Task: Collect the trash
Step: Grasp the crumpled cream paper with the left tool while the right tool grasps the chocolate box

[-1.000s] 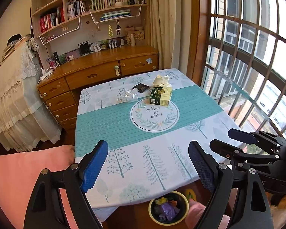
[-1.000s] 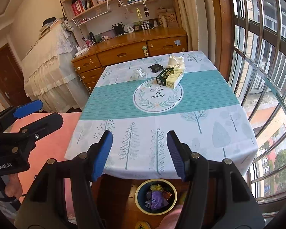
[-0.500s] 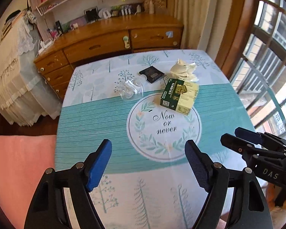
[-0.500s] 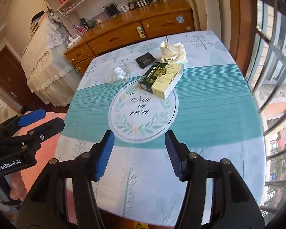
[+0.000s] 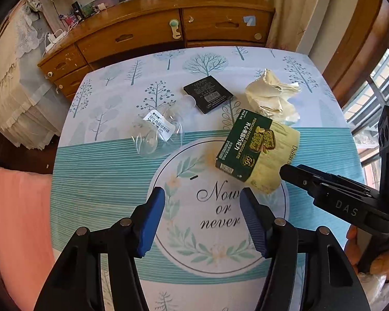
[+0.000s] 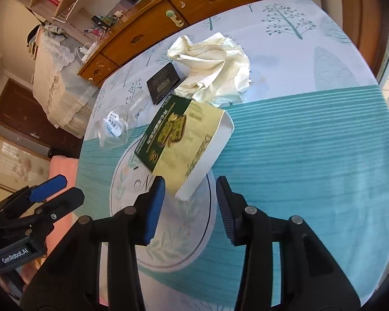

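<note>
A green and cream chocolate box (image 5: 256,147) (image 6: 184,142) lies on the table's round emblem. Behind it lie a crumpled cream paper (image 5: 272,98) (image 6: 212,67), a small black packet (image 5: 207,93) (image 6: 163,83) and a crushed clear plastic bottle (image 5: 155,134) (image 6: 114,127). My right gripper (image 6: 190,189) is open, its fingers either side of the box's near corner, not closed on it. My left gripper (image 5: 202,202) is open and empty above the emblem, short of the bottle and box.
The table (image 5: 90,181) has a teal and white tree-print cloth. A wooden dresser (image 5: 147,33) stands behind it. A pink cushion (image 5: 18,220) is at the left, window bars at the right.
Both grippers have moved forward and down over the table toward the trash. The right one now has the box corner between its fingers. The bin under the table edge is out of view.
</note>
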The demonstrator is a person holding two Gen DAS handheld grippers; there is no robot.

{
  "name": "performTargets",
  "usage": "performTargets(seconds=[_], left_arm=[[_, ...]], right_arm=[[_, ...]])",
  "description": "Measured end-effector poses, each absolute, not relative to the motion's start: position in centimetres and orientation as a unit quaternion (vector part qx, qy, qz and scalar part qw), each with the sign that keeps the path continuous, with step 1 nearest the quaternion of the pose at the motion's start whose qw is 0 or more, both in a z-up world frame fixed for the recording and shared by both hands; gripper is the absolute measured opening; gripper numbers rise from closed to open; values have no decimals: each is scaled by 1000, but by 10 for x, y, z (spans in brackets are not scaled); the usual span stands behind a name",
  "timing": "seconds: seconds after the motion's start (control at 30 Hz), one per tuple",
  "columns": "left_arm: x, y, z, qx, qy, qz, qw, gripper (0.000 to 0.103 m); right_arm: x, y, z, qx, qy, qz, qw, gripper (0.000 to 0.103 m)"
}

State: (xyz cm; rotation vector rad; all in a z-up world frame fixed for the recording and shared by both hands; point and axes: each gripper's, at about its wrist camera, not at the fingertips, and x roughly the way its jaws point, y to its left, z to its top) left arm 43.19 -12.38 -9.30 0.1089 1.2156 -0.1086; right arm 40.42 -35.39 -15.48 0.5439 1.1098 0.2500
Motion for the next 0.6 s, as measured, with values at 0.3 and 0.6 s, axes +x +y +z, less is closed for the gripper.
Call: performTargets(seconds=[0.3,0.6], left_arm=[[450,-126,-107,41,582,-33,812,61],[475,-139,-92,23,579,-52,813,62]], right_arm=[[444,-345,-180,276,522,164,790,24],[424,-339,-144,268,498,209,798,3]])
